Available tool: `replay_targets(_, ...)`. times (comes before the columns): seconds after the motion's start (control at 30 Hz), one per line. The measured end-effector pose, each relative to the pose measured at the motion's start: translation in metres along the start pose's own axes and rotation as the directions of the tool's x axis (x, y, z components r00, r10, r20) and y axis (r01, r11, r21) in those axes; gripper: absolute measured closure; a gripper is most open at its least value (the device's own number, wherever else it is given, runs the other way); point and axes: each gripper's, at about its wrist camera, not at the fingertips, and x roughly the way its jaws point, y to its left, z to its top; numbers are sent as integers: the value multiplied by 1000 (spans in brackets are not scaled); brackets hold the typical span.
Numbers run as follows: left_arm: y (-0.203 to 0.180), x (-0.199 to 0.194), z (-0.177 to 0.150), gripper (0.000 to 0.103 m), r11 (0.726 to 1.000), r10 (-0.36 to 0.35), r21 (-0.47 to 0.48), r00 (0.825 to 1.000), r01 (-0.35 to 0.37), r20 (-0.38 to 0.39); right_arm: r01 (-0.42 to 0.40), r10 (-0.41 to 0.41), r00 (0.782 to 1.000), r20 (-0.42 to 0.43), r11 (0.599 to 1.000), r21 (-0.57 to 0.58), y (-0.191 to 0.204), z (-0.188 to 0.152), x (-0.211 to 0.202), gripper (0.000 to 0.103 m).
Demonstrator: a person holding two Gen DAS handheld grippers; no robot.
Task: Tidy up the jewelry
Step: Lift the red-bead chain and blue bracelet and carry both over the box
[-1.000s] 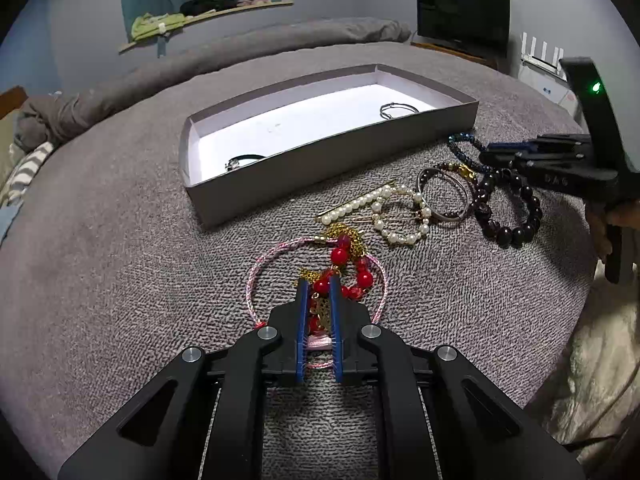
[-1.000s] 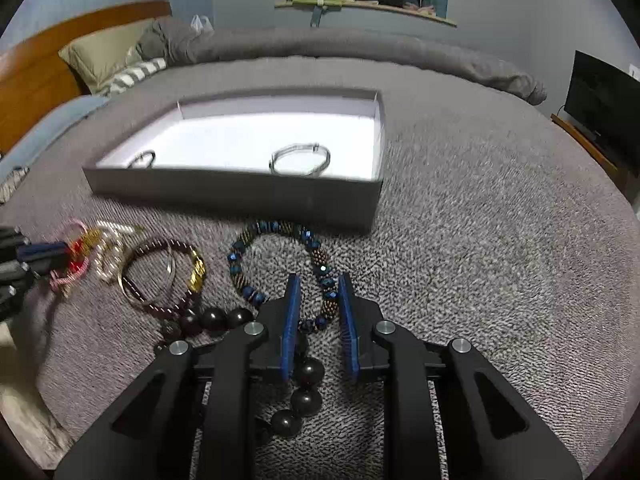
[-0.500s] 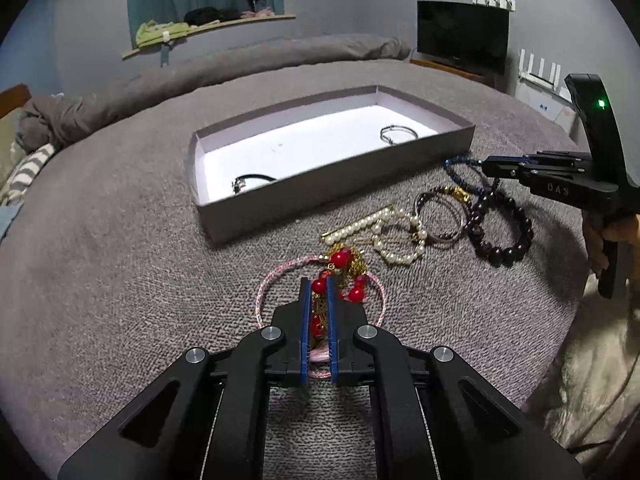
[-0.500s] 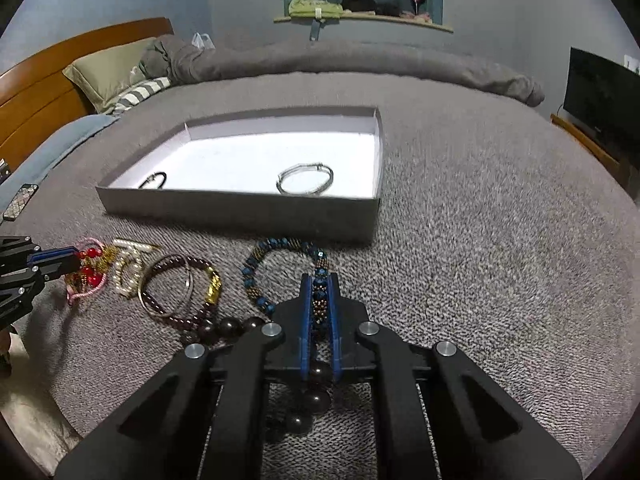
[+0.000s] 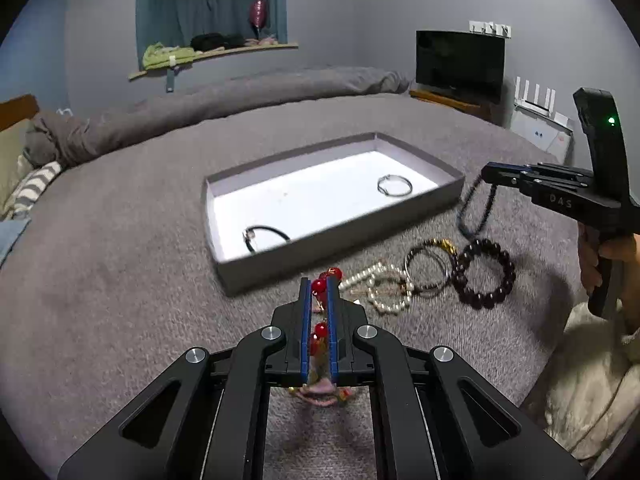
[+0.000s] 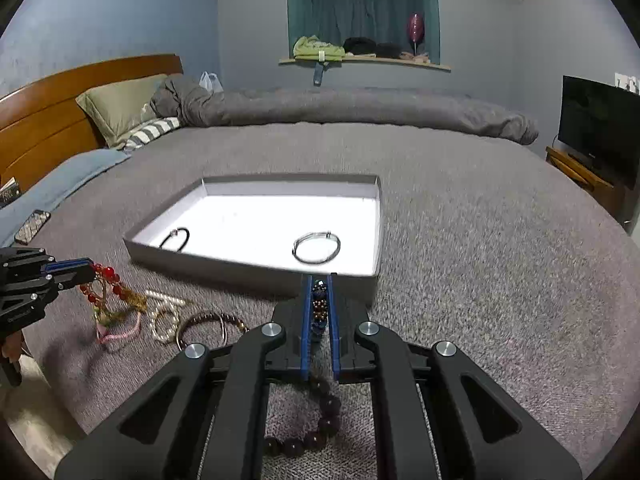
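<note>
Both jaws grip bracelets: left red-bead bracelet (image 5: 319, 286), right blue-bead bracelet (image 6: 319, 307), each half hidden.

Bedroom interior, dim light. Grey-blue walls (image 6: 120, 12) are enclosing the room. A teal curtain (image 6: 360, 4) is hanging over a window recess; a wooden sill shelf (image 6: 364, 60) below it is carrying folded green cloth, dark items and a pink glass. A wooden headboard (image 6: 52, 108) is standing at the left, with an olive pillow (image 6: 116, 104) and a striped pillow (image 6: 150, 132) leaning beside it. A grey bedspread (image 6: 480, 240) is covering the bed; a rolled grey duvet (image 6: 360, 108) is lying along its far edge. A dark television (image 6: 600, 120) is sitting on a low wooden stand (image 6: 576, 172). A white router (image 5: 536, 100) is standing near the television. A phone (image 6: 32, 226) is lying on blue bedding.
</note>
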Motion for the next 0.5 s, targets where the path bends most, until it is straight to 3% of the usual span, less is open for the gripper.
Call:
replay_targets(0.3, 6, -13, 37, 96, 999, 33, -3, 997, -33, 74, -2, 2, 998, 61, 1000, -4, 3, 28, -10, 96)
replay_targets(0.5, 11, 1, 71, 96, 999, 49, -4, 994, -49, 96, -6, 7, 994, 106, 1000, -15, 10, 58, -3, 96)
